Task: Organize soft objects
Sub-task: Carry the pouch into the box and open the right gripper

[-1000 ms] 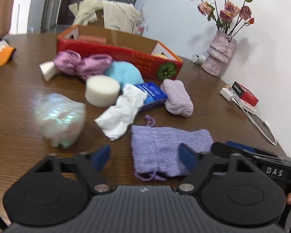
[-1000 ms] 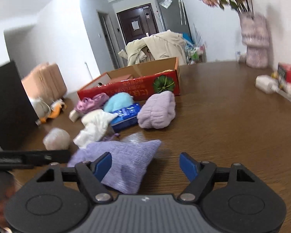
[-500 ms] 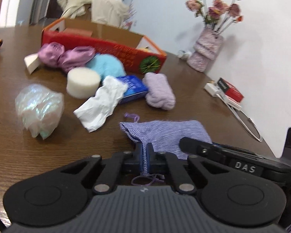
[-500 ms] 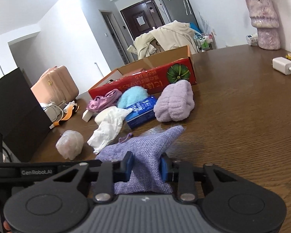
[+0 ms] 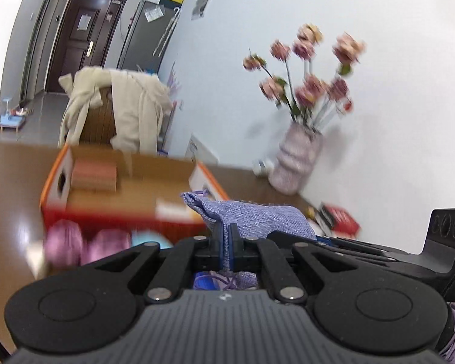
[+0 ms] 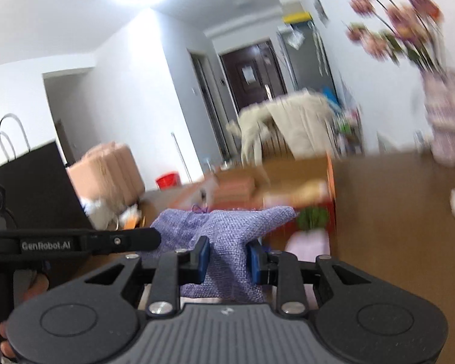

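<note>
A purple knitted pouch (image 5: 257, 215) is held up off the table by both grippers. My left gripper (image 5: 226, 244) is shut on its left edge. My right gripper (image 6: 227, 259) is shut on its other side; the pouch (image 6: 227, 230) spreads above the blue pads. A red cardboard box (image 5: 106, 188) with an open top lies just beyond the pouch; it also shows in the right wrist view (image 6: 288, 188). Pink satin bundles (image 5: 85, 242) lie in front of the box. Both views are blurred.
A vase of pink flowers (image 5: 297, 157) stands at the back right by the wall. A small red box (image 5: 339, 218) lies near it. A chair draped with a beige coat (image 5: 121, 112) stands behind the table. A black bag (image 6: 30, 182) stands at the left.
Both grippers closed on the pouch, then lifted it off the table and carried it toward the red box. The views tilted upward.
</note>
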`<state>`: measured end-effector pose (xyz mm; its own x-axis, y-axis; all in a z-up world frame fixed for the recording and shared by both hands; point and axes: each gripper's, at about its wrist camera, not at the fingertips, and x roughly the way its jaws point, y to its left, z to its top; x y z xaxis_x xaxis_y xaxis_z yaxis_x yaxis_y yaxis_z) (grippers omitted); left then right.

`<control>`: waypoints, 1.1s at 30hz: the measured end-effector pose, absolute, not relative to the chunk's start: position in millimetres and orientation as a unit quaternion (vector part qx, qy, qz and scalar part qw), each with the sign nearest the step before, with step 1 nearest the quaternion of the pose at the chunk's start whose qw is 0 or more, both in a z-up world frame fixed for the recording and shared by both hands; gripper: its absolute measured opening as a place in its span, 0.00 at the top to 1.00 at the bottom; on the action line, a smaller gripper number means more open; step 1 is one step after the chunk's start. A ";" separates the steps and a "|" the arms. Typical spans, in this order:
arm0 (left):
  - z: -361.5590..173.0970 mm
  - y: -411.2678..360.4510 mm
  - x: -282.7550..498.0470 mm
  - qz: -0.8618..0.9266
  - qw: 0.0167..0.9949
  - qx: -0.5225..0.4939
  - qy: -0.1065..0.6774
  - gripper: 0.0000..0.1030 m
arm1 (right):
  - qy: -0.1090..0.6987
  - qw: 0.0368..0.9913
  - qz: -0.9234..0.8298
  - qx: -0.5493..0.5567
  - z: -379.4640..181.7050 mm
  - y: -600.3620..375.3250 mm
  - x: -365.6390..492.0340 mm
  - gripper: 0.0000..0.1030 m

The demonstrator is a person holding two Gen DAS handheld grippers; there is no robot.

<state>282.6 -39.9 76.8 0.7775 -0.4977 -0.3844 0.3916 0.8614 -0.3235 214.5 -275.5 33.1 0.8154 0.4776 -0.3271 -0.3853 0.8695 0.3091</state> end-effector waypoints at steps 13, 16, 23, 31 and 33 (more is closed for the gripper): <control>22.6 -58.5 580.3 -0.176 0.910 -0.148 0.345 0.96 | 0.303 0.928 0.191 0.105 35.7 -255.7 531.7 0.75; -5.0 -66.5 612.2 -0.154 0.903 -0.141 0.375 0.96 | 0.336 0.922 0.164 0.103 9.1 -256.9 577.9 0.74; -12.5 -71.7 609.7 -0.161 0.906 -0.092 0.381 0.77 | 0.366 0.922 0.117 0.056 -12.2 -253.3 604.5 0.44; 61.4 -55.1 554.8 -0.141 0.933 -0.053 0.328 0.54 | 0.331 0.937 0.110 0.016 29.2 -251.7 570.7 0.42; 85.1 -47.3 531.6 -0.135 0.940 -0.040 0.311 0.42 | 0.320 0.941 0.111 0.015 48.5 -255.5 553.4 0.42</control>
